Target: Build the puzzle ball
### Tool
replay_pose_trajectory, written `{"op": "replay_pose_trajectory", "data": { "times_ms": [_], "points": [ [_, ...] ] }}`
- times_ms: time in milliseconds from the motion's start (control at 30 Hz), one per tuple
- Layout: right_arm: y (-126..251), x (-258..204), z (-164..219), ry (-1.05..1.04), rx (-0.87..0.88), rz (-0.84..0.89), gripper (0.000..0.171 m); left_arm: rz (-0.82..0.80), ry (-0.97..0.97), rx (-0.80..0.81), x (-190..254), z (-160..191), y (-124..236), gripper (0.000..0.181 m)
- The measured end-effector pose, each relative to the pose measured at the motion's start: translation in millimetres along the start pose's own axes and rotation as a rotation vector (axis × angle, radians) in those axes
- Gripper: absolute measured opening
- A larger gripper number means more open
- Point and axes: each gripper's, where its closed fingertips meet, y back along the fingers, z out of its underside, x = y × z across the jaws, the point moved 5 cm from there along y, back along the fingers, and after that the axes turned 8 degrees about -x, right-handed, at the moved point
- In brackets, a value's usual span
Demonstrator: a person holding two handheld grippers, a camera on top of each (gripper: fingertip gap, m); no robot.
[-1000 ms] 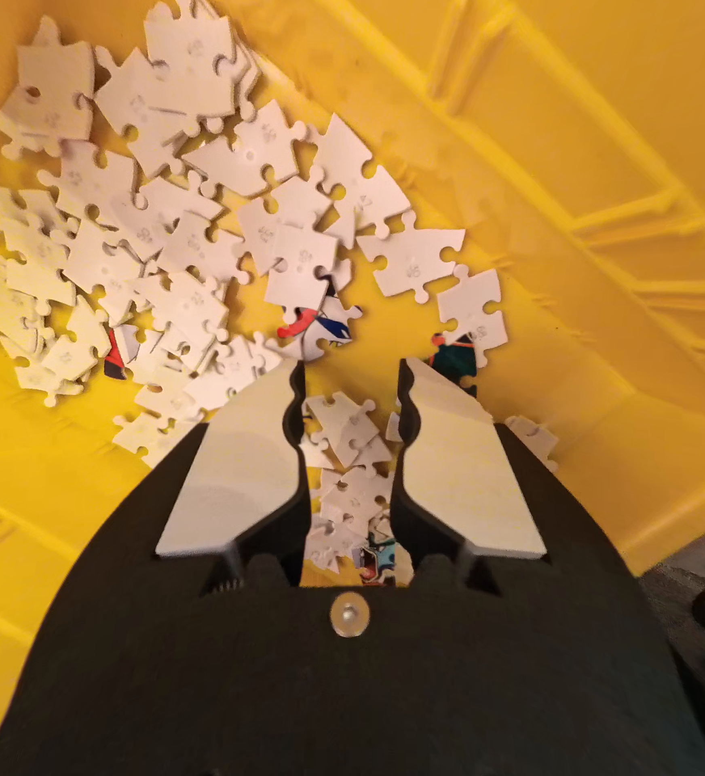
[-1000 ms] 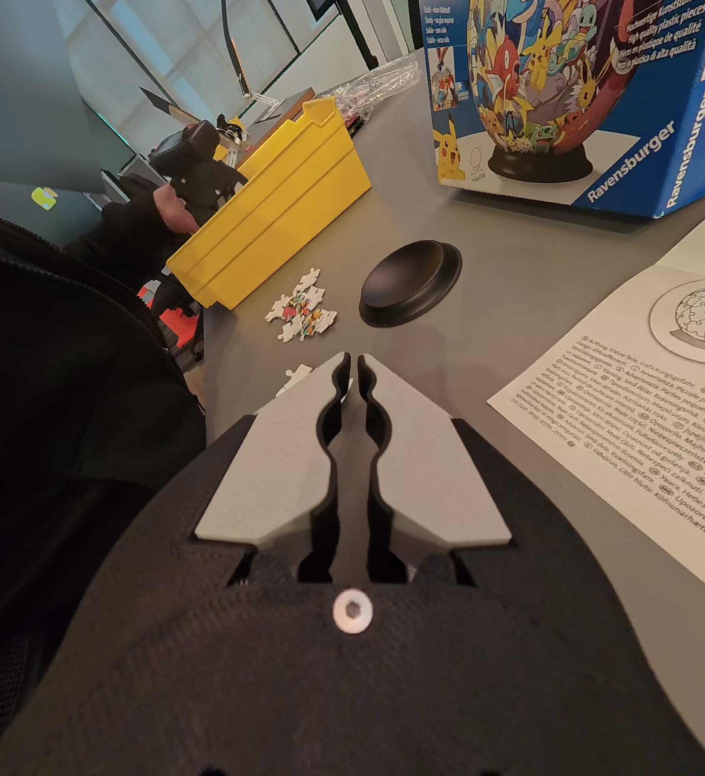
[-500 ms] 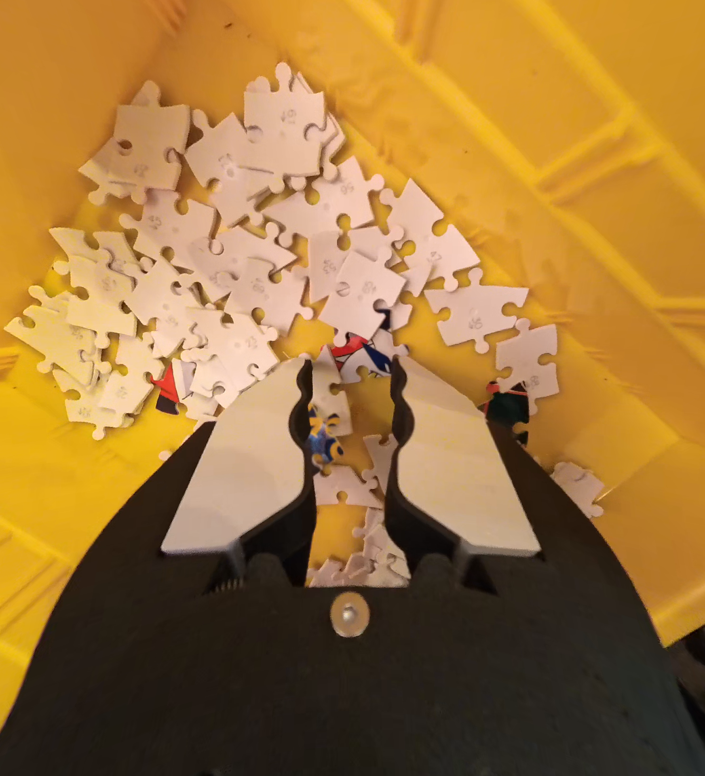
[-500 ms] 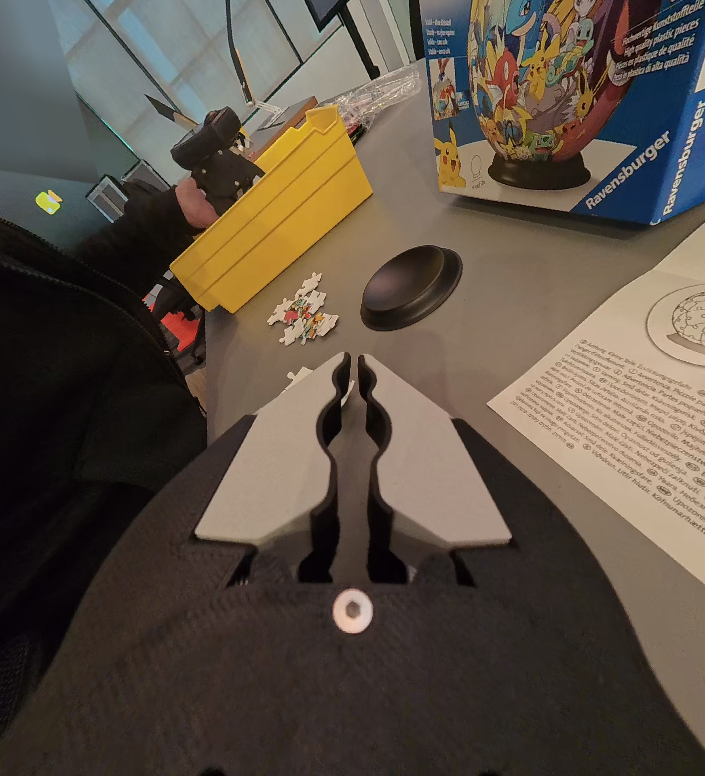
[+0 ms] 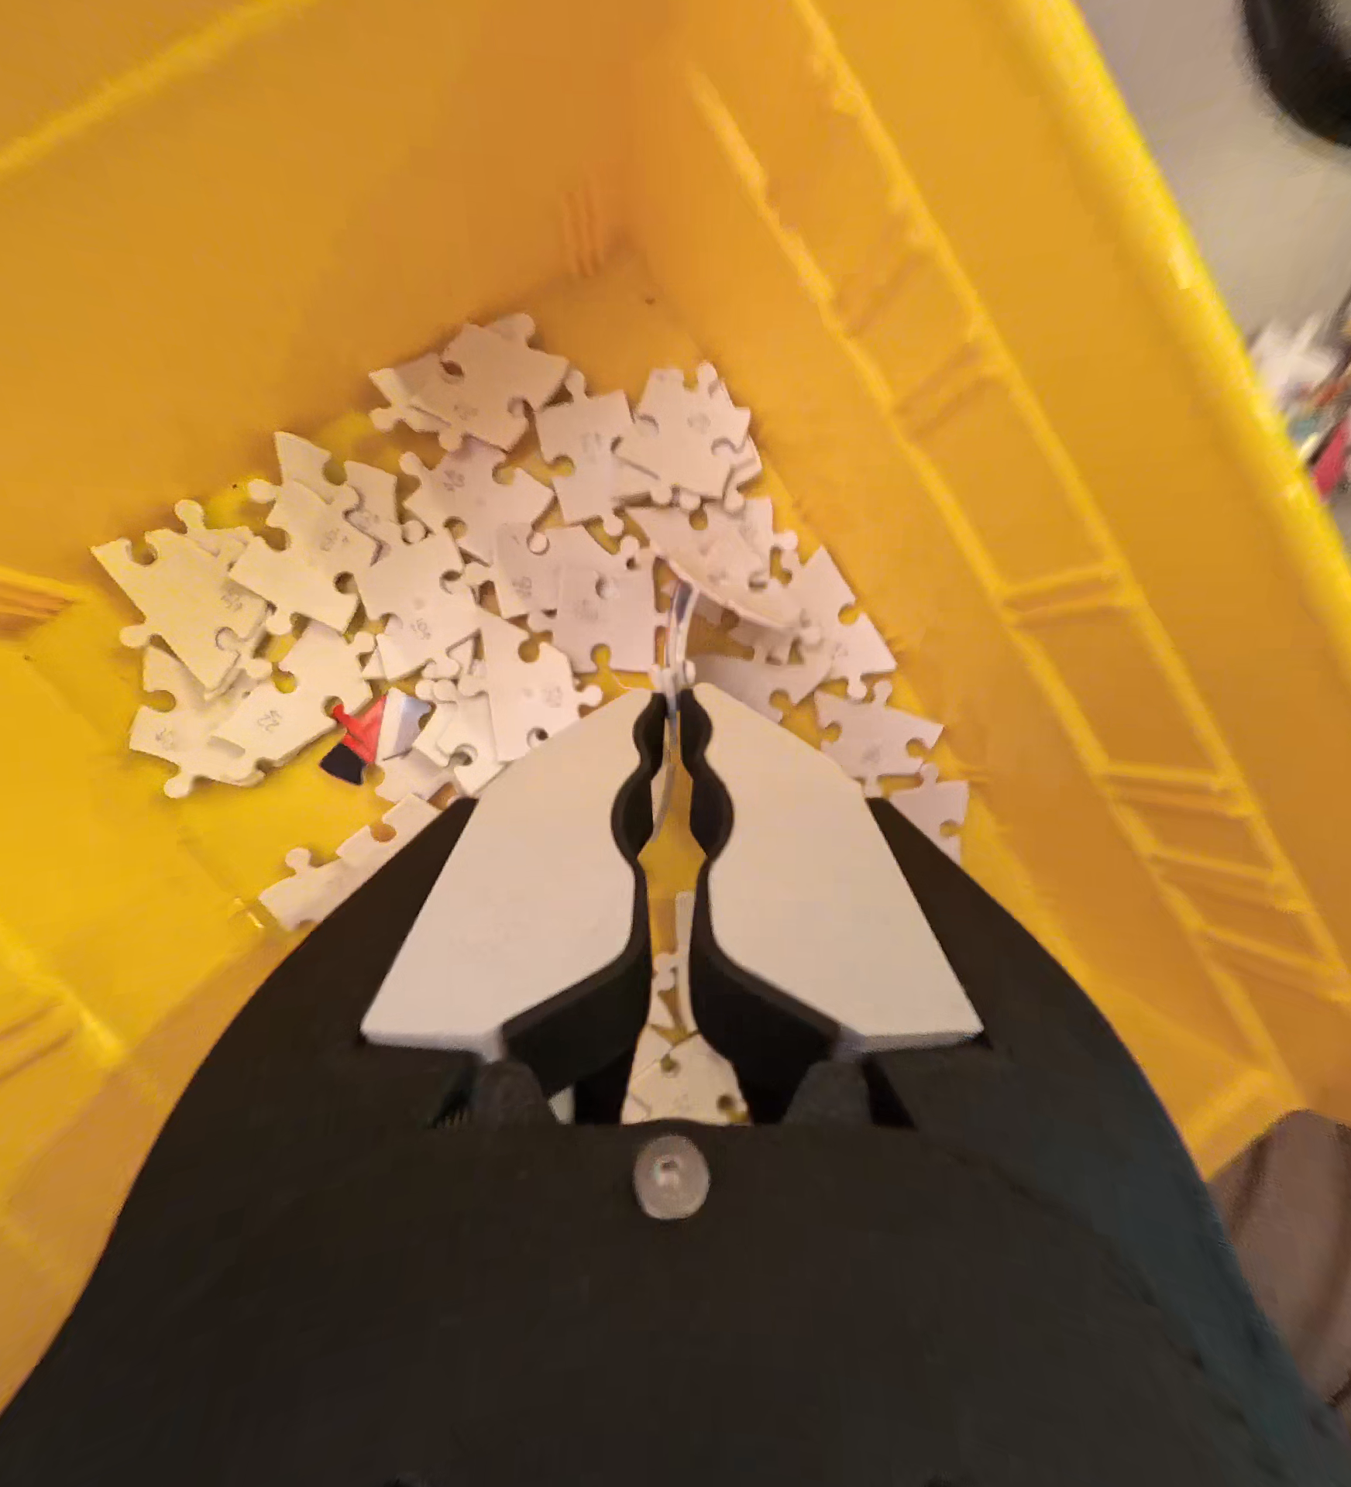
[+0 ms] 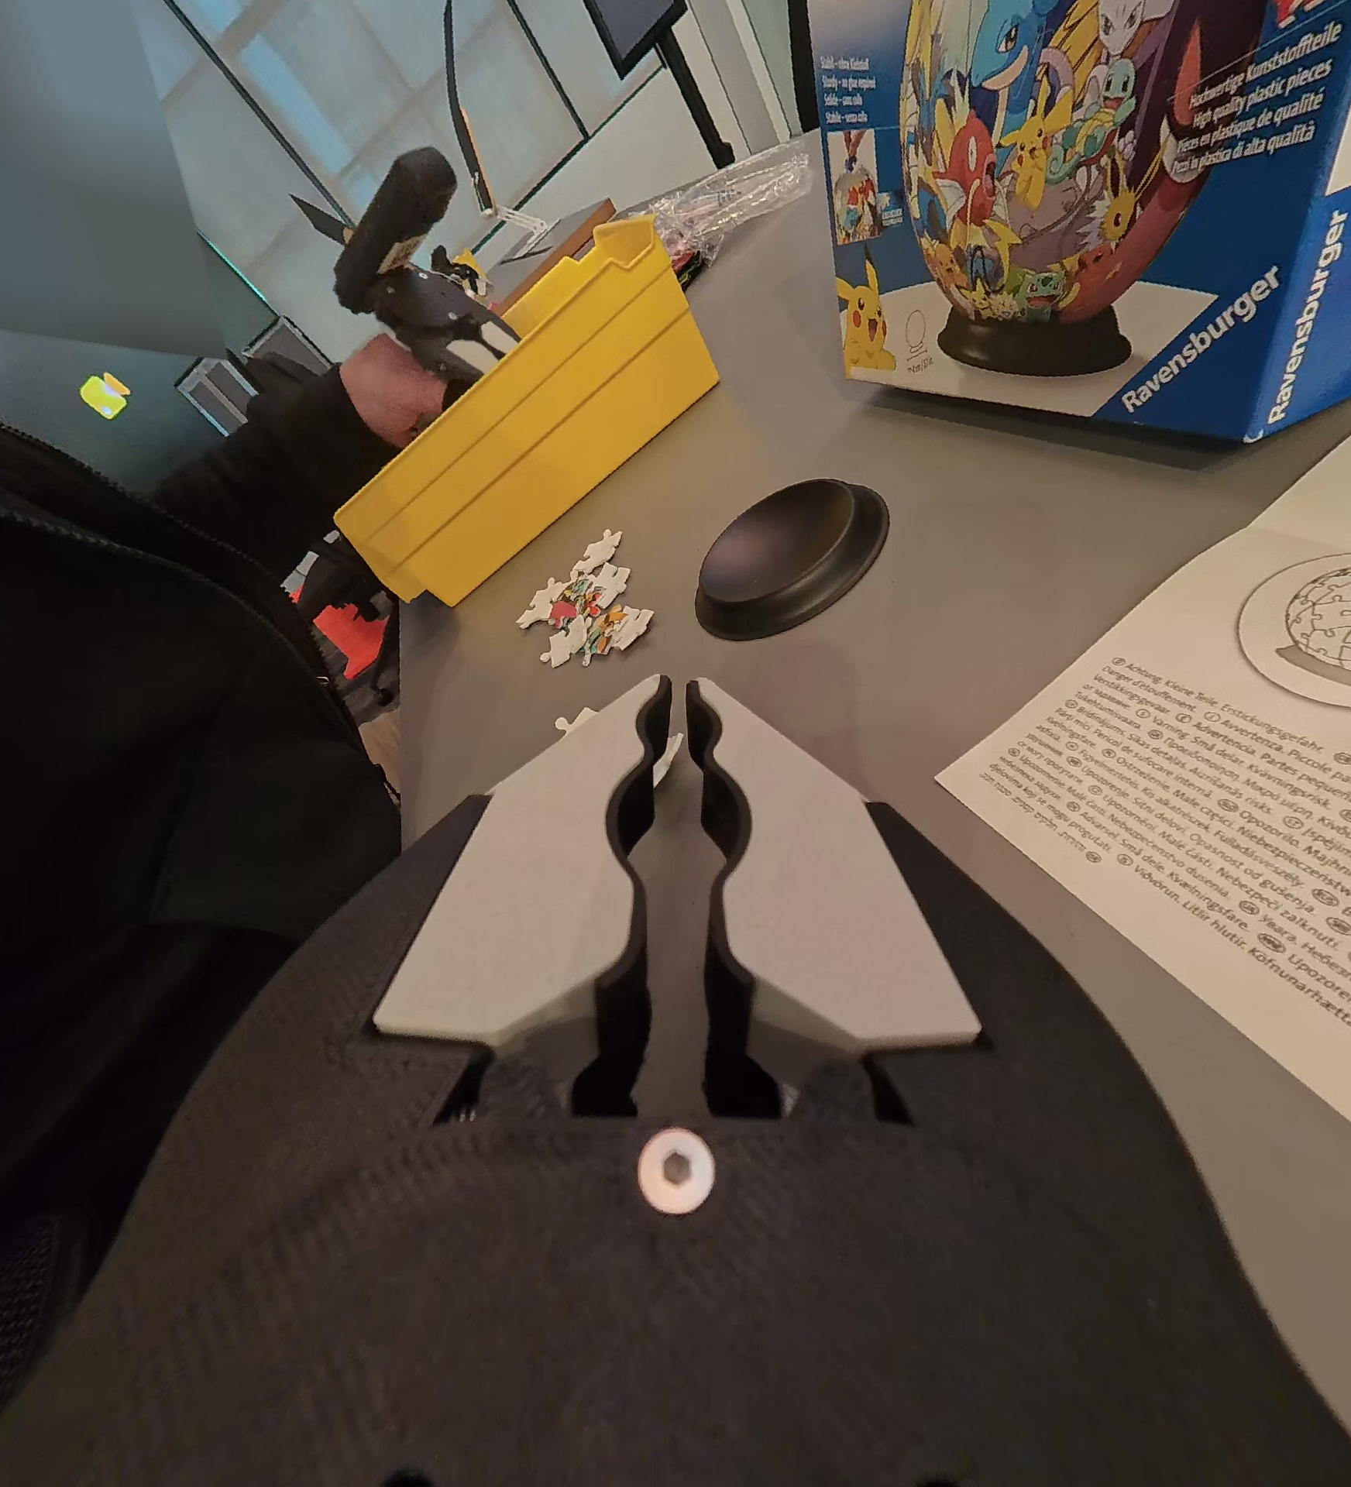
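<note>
Left tool (image 5: 673,698) is inside the yellow bin (image 5: 881,338), tips clenched on a single puzzle piece (image 5: 677,644) held edge-on, sticking up past the tips. The loose pieces (image 5: 447,579) lie heaped in the bin's far corner just beyond it, nearly all white side up; one shows red and blue print (image 5: 370,736). More pieces sit under the tool body.

Right tool (image 6: 676,698) is low over the grey worktop (image 6: 938,499), tips almost together with a thin gap; a pale piece (image 6: 668,752) shows between the fingers but I cannot tell whether it is gripped or just lying beneath.

Right wrist view layout:
- bin far left on the worktop's edge, left tool's body and the holding hand (image 6: 390,386) at its near-left end
- small joined cluster of pieces (image 6: 588,603), print side up, just near the bin
- black round stand (image 6: 793,563) right of the cluster, apart from it
- blue puzzle box (image 6: 1139,201) far right
- instruction sheet (image 6: 1219,788) near right
- dark jacket sleeve fills the left side
</note>
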Motion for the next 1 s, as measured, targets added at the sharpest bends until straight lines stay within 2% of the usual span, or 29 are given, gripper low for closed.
{"op": "replay_pose_trajectory", "data": {
  "times_ms": [33, 100, 233, 300, 400, 533, 600, 733, 1000],
  "points": [
    [0.0, -0.1, -0.1, 0.0, 0.0, 0.0, 0.002, 0.04, 0.059, 0.032, -2.7, -2.7, 1.3, 0.003],
    [0.2, -0.2, -0.1, 0.001, 0.002, -0.001, 0.002, 0.093, 0.175, 0.061, -10.3, -4.5, -1.5, 0.003],
    [0.9, -0.3, -0.5, 0.002, 0.008, -0.003, 0.002, -0.01, 0.249, 0.009, -25.7, 1.4, -10.1, 0.005],
    [1.2, -0.3, -0.7, 0.001, 0.011, -0.004, 0.002, -0.044, 0.251, -0.003, -27.7, 1.9, -8.6, 0.011],
    [1.5, -0.5, -0.8, 0.001, 0.013, -0.007, 0.002, -0.056, 0.251, 0.004, -26.6, 1.5, -2.7, 0.031],
    [1.9, -0.6, -0.9, 0.002, 0.016, -0.008, 0.002, -0.102, 0.176, -0.022, -16.1, 8.2, 16.3, 0.034],
    [2.0, -0.7, -1.0, 0.002, 0.016, -0.009, 0.002, -0.093, 0.097, -0.085, -4.7, 18.8, 22.4, 0.033],
    [1.8, -0.8, -0.9, 0.003, 0.014, -0.009, 0.003, -0.171, -0.023, -0.316, 6.5, 54.8, 22.0, 0.033],
    [1.7, -0.9, -0.9, 0.004, 0.014, -0.007, 0.003, -0.161, 0.013, -0.516, 18.5, 97.7, 30.7, 0.033]
  ]
}}
